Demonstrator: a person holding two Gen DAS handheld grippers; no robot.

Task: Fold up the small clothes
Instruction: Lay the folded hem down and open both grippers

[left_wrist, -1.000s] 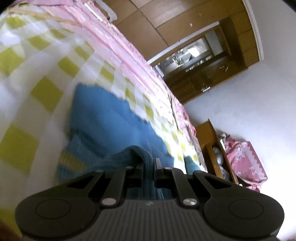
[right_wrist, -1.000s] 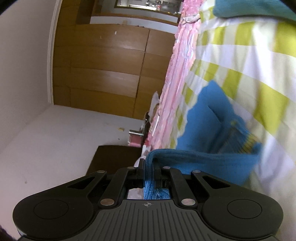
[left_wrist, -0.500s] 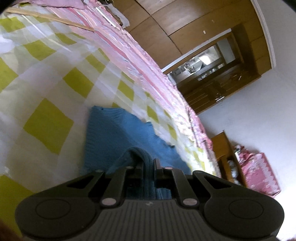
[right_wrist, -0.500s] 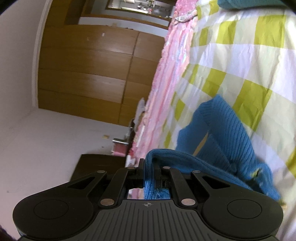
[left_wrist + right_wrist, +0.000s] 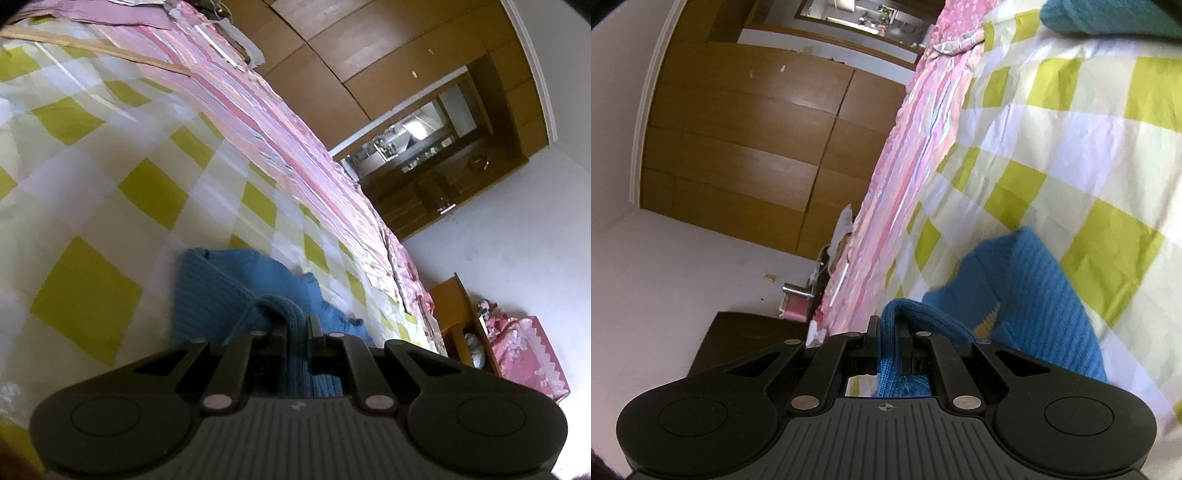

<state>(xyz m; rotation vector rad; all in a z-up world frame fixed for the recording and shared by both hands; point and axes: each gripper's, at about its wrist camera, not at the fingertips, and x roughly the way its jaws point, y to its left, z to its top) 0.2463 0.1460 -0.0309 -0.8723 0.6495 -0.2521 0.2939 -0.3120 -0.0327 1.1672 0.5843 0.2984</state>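
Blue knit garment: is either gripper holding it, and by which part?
Both are. The left gripper is shut on a bunched ribbed fold of the blue knit garment; the right gripper is shut on another ribbed edge. Which hem or cuff cannot be told.

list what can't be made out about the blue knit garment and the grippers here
- Blue knit garment: what kind and how far folded; the left gripper body covers its near part in the left wrist view.
- Right gripper: its body hides the cloth behind in the right wrist view.
- Teal cloth: cut off by the top edge.
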